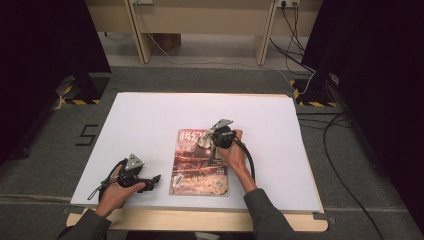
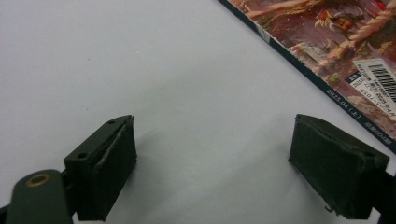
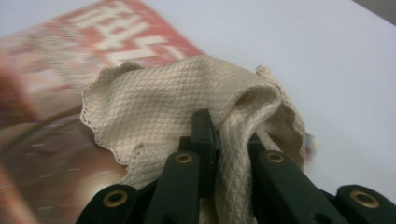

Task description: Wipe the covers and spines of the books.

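A magazine (image 1: 199,162) with a red and brown cover lies flat near the middle of the white table top (image 1: 150,120). My right gripper (image 1: 209,142) is over the magazine's upper right part, shut on a cream waffle-weave cloth (image 3: 187,107). The cloth bunches between the jaws and drapes onto the cover (image 3: 56,70). My left gripper (image 1: 154,179) rests low on the table just left of the magazine, open, with bare white surface between its pads (image 2: 112,163). The magazine's lower corner with a barcode (image 2: 380,81) lies beyond its right jaw.
The white board sits on a wooden table whose front edge (image 1: 200,220) runs along the bottom. Black cables (image 1: 345,165) trail on the grey floor to the right. A wooden desk frame (image 1: 200,25) stands beyond the far edge.
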A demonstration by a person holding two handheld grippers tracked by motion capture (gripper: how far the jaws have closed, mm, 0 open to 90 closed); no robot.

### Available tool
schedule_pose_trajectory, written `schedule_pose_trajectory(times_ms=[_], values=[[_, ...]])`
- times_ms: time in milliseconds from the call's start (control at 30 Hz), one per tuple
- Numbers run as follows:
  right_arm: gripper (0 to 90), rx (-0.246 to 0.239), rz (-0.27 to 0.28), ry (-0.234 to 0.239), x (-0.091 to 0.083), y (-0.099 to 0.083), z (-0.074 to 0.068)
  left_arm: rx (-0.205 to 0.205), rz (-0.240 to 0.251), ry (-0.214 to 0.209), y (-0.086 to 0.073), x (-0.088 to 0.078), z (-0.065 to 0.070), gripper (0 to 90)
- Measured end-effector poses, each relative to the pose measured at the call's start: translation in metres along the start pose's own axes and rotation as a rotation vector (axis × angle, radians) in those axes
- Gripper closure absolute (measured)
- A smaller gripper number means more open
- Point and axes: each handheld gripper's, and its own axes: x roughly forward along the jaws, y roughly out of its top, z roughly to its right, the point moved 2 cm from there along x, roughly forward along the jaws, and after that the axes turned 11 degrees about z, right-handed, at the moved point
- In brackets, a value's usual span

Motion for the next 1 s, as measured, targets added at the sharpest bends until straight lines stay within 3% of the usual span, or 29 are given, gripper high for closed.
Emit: schedule_pose_trajectory(times_ms=[67,133,167,233,300,433,567,700,867,1000], values=[[83.1,-0.008,0.002,0.020,0.000,0.001,-0.007,0.000,0.000,0.000,0.000,0.000,0.000,13.5],[83.0,-0.037,0.006,0.094,-0.001,0.006,-0.031,0.000,0.000,0.000,0.000,0.000,0.000,13.5],[83.0,-0.037,0.006,0.094,-0.001,0.006,-0.031,0.001,-0.001,0.002,0.000,0.000,0.000,13.5],[82.9,-0.054,0.004,0.150,0.000,0.009,-0.045,-0.001,0.001,0.000,0.000,0.000,0.000,13.5],[82.9,-0.073,0.006,0.167,0.002,0.012,-0.055,-0.001,-0.001,-0.001,0.000,0.000,0.000,13.5],[82.9,-0.056,0.006,0.179,0.009,0.017,-0.054,-0.001,0.000,0.000,0.000,0.000,0.000,13.5],[83.0,-0.017,0.009,0.146,0.019,0.021,-0.044,0.000,-0.001,0.002,0.000,0.000,0.000,13.5],[83.0,-0.032,-0.004,0.091,0.032,0.029,-0.035,0.001,-0.001,0.001,0.000,0.000,0.000,13.5],[83.0,0.001,-0.012,0.044,0.048,0.039,-0.029,0.002,-0.003,0.001,0.000,0.000,0.000,13.5],[82.9,-0.030,-0.013,0.035,0.059,0.047,-0.033,0.002,0.000,0.001,0.000,0.000,0.000,13.6]])
